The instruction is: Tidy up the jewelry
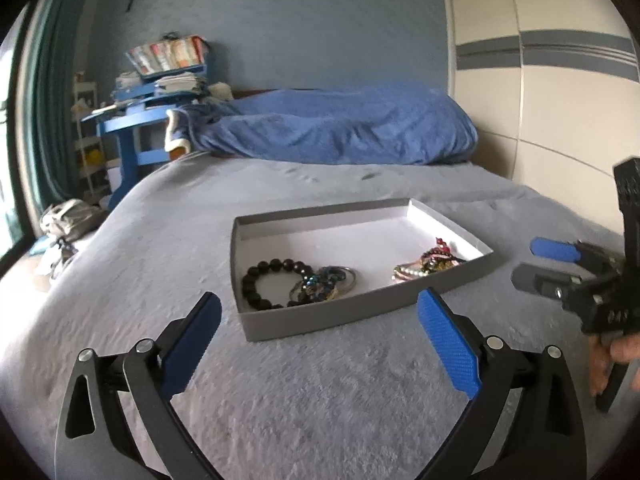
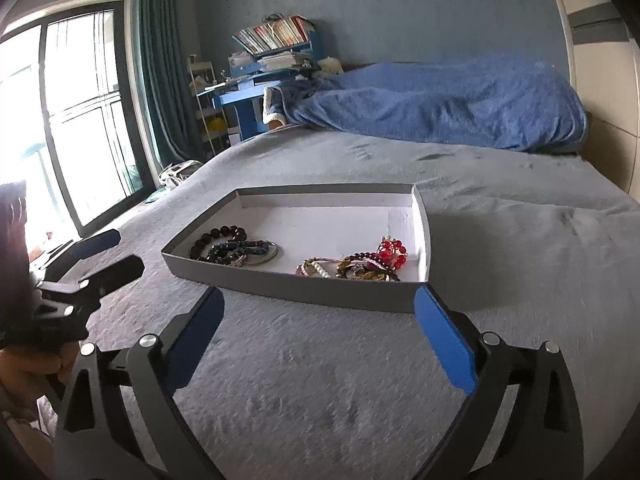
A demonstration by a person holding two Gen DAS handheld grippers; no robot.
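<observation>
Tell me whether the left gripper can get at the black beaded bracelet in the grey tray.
Probably yes: the left gripper is open, and the black beaded bracelet lies uncovered behind the low near wall of the open grey tray.

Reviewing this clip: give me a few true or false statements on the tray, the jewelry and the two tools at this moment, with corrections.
1. Both the left tool and the right tool are open and hold nothing. True.
2. The gray tray sits on a wooden desk. False: it sits on the gray bed cover.
3. The dark bead bracelet lies inside the tray. True.
4. The jewelry is one heap in the tray's middle. False: two clusters lie apart near the front wall, the second holding red beads.
5. The blue blanket covers the tray. False: it lies bunched at the bed's far end.
</observation>
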